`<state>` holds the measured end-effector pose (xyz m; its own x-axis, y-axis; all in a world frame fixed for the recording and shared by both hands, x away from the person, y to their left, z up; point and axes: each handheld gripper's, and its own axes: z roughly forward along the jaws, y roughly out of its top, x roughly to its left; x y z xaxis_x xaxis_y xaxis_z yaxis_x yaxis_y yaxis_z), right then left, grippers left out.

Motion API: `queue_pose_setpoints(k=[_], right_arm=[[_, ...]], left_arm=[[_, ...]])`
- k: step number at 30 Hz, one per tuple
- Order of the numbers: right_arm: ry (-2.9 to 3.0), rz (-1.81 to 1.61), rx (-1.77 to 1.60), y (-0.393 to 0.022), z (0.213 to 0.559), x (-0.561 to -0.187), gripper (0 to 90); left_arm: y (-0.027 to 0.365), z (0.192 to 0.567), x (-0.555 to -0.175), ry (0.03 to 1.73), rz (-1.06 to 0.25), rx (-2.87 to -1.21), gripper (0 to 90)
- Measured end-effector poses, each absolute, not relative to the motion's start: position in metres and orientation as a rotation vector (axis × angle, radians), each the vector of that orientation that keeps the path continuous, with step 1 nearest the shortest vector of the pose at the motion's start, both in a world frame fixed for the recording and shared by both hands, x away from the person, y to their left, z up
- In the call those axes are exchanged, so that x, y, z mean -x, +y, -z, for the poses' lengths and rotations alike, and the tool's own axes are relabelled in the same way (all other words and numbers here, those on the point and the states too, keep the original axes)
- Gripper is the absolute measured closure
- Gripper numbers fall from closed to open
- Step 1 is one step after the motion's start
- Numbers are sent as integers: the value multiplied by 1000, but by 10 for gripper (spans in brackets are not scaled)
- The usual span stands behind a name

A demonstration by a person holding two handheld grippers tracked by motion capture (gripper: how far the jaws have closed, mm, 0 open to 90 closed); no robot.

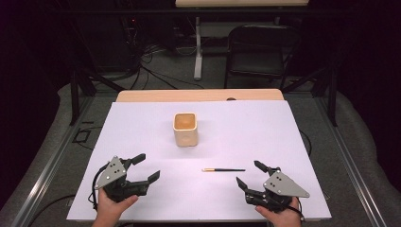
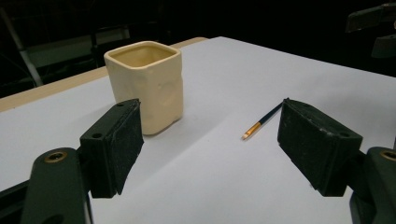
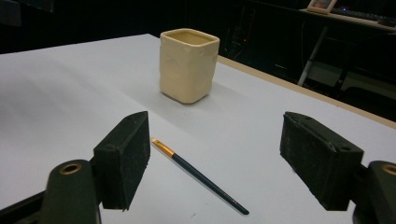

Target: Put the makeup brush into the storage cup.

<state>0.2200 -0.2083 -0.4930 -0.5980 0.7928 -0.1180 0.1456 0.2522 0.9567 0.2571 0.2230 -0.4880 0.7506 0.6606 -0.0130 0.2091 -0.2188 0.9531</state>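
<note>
A cream square cup (image 1: 185, 129) (image 2: 147, 84) (image 3: 188, 64) stands upright near the middle of the white sheet (image 1: 142, 123). A thin dark paintbrush (image 1: 223, 170) (image 2: 263, 121) (image 3: 198, 175) with a gold ferrule lies flat in front of the cup, towards the right. My left gripper (image 1: 146, 166) (image 2: 210, 149) rests at the near left, held by a hand, open and empty. My right gripper (image 1: 249, 173) (image 3: 215, 158) sits at the near right, also open; the brush lies on the sheet just beyond its jaws, untouched.
The white sheet covers a wooden table whose far edge (image 1: 198, 95) shows behind it. A dark folding chair (image 1: 257, 52) and a table leg (image 1: 198, 47) stand on the floor beyond. Metal rails (image 1: 47, 170) run along both sides.
</note>
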Motion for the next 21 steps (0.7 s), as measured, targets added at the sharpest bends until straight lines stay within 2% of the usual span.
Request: queue_pose_setpoints(k=[5,6,9,21], right_arm=[[1918,-1368,-856,-210,491,-222,262],[1927,-1361,-859,-211,490,-222,297],[1928,-1342,-850,-211,488,-223,320],[1960,-1274,-882,-217,472,-240,348]], left_arm=[[224,488,-257,684,-481,-1781,227],[223,488,-257,685,-481,-1780,230],[224,487,-258,689,-482,-1774,234],[227,485,-259,703,-472,-1756,237]])
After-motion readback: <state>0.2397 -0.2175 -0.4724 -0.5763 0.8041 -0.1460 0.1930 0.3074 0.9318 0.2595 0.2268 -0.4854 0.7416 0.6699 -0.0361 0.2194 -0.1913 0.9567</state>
